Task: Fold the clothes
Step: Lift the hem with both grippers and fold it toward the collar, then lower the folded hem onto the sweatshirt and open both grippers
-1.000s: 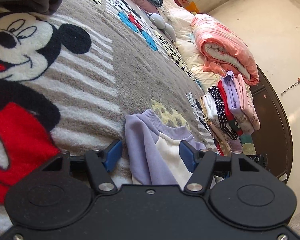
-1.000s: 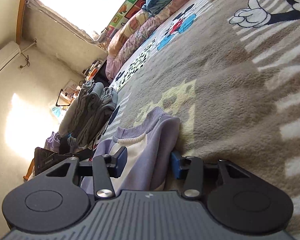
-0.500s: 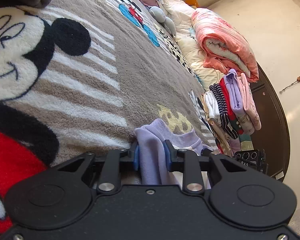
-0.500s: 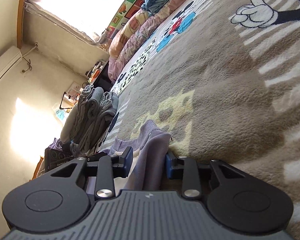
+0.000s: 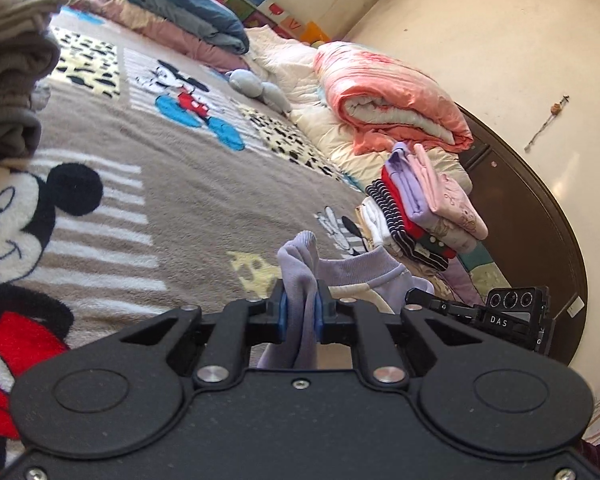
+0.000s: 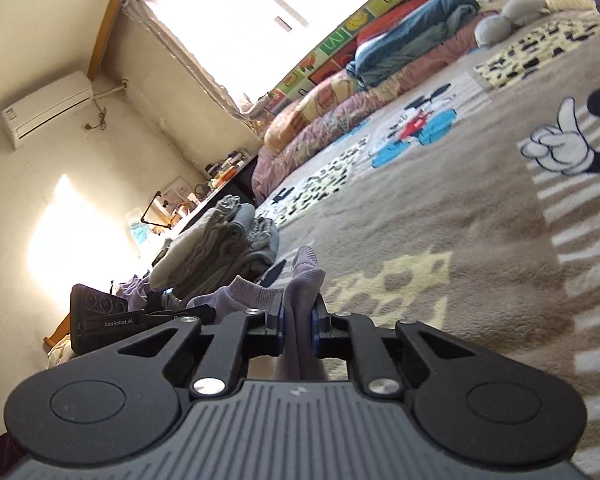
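Lilac fabric fills the narrow gap of the left gripper (image 5: pixel 300 312): its blue pads are closing on a bunched fold of the lilac and cream knit sweatshirt (image 5: pixel 352 276), pressing it from both sides. The right gripper (image 6: pixel 297 326) is closing the same way on another fold of that garment, which rises in a ribbed peak between its jaws. In the left wrist view the sweatshirt's ribbed lilac edge runs from the clamped fold toward the other black gripper body, just beside it on the right. The garment hangs between the two grippers above the brown plush cartoon-mouse blanket (image 5: pixel 188 184) that covers the bed.

Farther along, on the left gripper's side, stands a stack of folded clothes in lilac, pink, red and navy stripes (image 5: pixel 424 208), with a rolled coral-pink quilt (image 5: pixel 384 108) behind it. On the right gripper's side sits a pile of folded grey garments (image 6: pixel 220 248). At the far end of the bed lie a folded blue duvet (image 6: pixel 412 36) and a grey plush toy (image 5: pixel 256 90). A white wall air conditioner (image 6: pixel 46 108) hangs beside the bright window (image 6: pixel 240 12).
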Tool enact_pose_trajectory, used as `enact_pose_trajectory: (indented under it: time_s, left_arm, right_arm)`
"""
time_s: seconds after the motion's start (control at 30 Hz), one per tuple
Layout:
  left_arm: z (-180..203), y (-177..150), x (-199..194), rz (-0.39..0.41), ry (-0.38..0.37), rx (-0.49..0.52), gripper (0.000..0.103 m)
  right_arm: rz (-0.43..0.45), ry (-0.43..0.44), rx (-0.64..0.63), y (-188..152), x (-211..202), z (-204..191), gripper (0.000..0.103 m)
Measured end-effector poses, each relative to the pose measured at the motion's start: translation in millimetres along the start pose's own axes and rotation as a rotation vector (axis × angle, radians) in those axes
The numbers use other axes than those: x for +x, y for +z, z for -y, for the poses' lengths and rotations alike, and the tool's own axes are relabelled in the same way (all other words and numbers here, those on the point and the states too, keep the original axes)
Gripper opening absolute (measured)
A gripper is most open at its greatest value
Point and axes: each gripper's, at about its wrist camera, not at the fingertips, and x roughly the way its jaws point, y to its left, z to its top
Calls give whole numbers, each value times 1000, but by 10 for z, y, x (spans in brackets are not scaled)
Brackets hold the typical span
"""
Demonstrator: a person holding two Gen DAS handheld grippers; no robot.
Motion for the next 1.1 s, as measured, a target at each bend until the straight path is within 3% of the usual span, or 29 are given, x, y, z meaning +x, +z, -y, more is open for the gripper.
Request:
enact_pose_trajectory:
  time_s: [0.2, 0.53, 0.73, 0.93, 1.1]
  left_arm:
    - [485, -203, -501, 66, -17, 105, 10]
    - [1045, -1042, -1232, 137, 47, 279, 10]
    - [1287, -1562, -1422, 108, 99, 403, 10]
    - [1442, -2101, -1296, -5, 217, 571, 10]
    - [1422, -2379, -1286, 0, 280, 591, 10]
  right_arm:
    - [77, 46, -125, -72, -432, -499, 13]
    - [148, 57, -342, -614, -1118, -1358, 13]
    - [106, -1, -511, -1073, -1420, -1692, 13]
    - [21, -91, -689, -1486, -1538, -1874, 13]
    - [-70, -177, -904, -1859, -1501, -2048, 14]
